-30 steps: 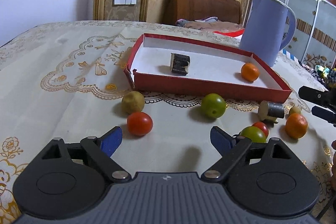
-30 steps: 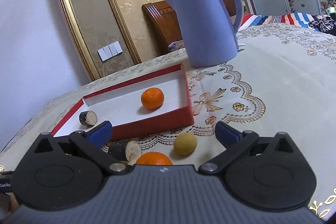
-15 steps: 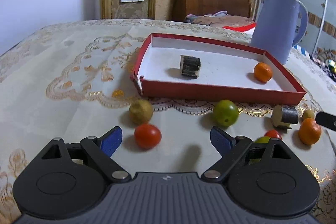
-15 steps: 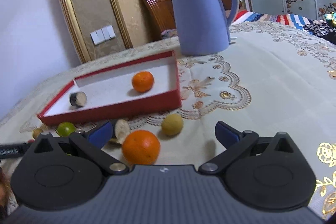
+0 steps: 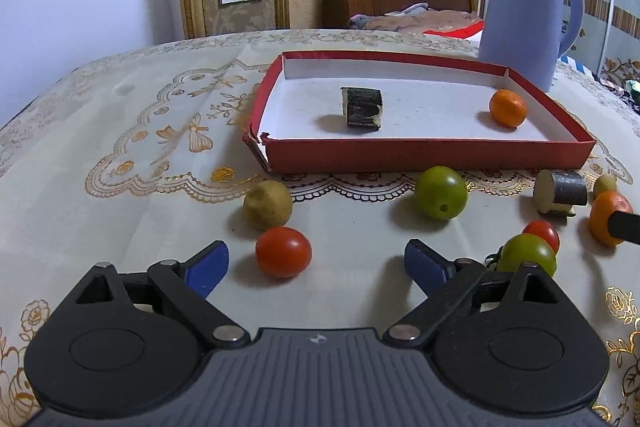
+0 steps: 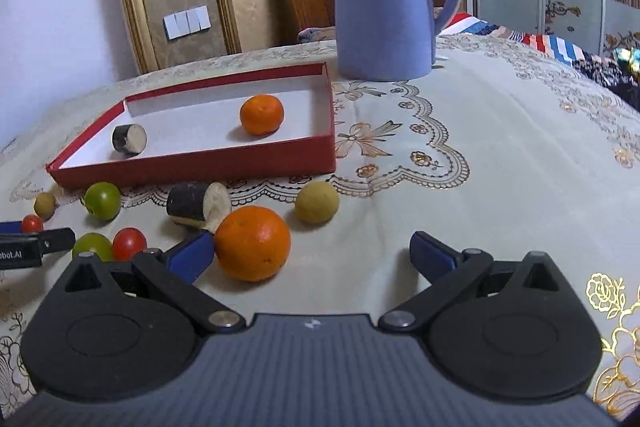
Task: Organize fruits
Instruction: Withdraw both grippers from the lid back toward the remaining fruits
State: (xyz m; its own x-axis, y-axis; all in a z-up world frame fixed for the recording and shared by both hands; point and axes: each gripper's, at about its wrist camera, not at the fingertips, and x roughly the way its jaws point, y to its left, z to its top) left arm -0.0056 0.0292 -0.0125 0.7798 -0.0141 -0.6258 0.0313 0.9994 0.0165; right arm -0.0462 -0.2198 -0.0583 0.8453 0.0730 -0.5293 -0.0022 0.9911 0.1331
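A red tray (image 5: pixel 424 151) (image 6: pixel 192 165) holds an orange (image 5: pixel 507 108) (image 6: pixel 261 115) and a dark cut piece (image 5: pixel 362 107) (image 6: pixel 129 139). Loose fruit lies on the cloth in front of it. My left gripper (image 5: pixel 316 263) is open and empty, with a red tomato (image 5: pixel 283 251) just ahead between its fingers and a yellowish fruit (image 5: pixel 267 204) behind that. My right gripper (image 6: pixel 310 253) is open and empty, with a large orange (image 6: pixel 253 243) just inside its left finger. A green fruit (image 5: pixel 440 192), a second cut piece (image 6: pixel 198 205) and a small yellow fruit (image 6: pixel 317 202) lie nearby.
A blue kettle (image 5: pixel 524 15) (image 6: pixel 384 3) stands behind the tray's right end. More small fruit, one green (image 5: pixel 527 254) and one red (image 5: pixel 541 234), lies between the two grippers. The embroidered tablecloth (image 6: pixel 500 155) extends to the right. A wooden headboard stands beyond the table.
Both grippers have drawn back and lowered toward the table. The large orange now sits ahead of my right gripper's left finger. The red tomato lies closer between my left fingers.
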